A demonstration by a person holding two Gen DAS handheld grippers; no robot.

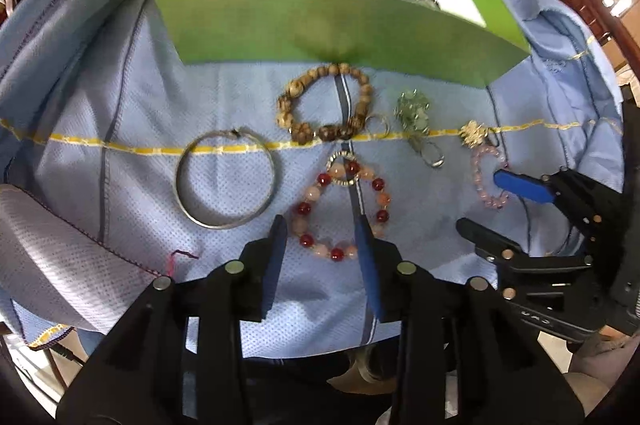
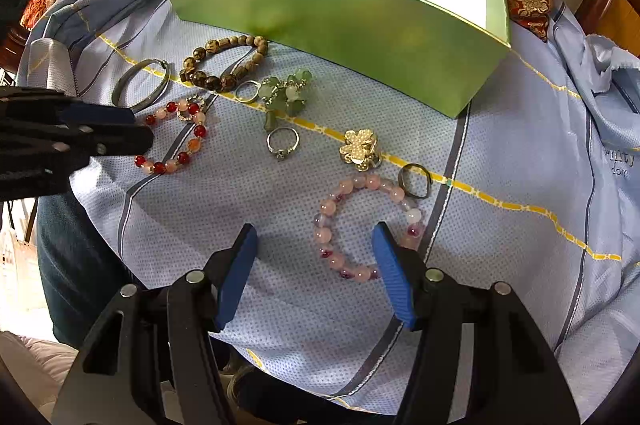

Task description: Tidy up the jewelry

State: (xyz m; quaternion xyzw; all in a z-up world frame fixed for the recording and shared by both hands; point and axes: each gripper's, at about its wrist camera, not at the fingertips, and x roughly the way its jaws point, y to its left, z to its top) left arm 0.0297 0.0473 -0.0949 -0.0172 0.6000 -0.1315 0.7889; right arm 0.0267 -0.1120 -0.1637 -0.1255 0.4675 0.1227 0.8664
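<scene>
Jewelry lies spread on the blue cloth before the green box; both tools hang over it with nothing gripped.

The box stands open at the far edge with a few pale pieces already inside, so sorting looks begun but mostly ahead. Loose on the cloth, large to small: silver bangle, wooden bracelet, red bracelet, pink bracelet, jade charm, gold flower, stone ring. The left gripper has its fingers apart astride the red bracelet; the right gripper has its fingers apart, one inside the pink bracelet's loop. Next, probably, each should drop, pinch a bead strand, then lift over the box wall.
</scene>
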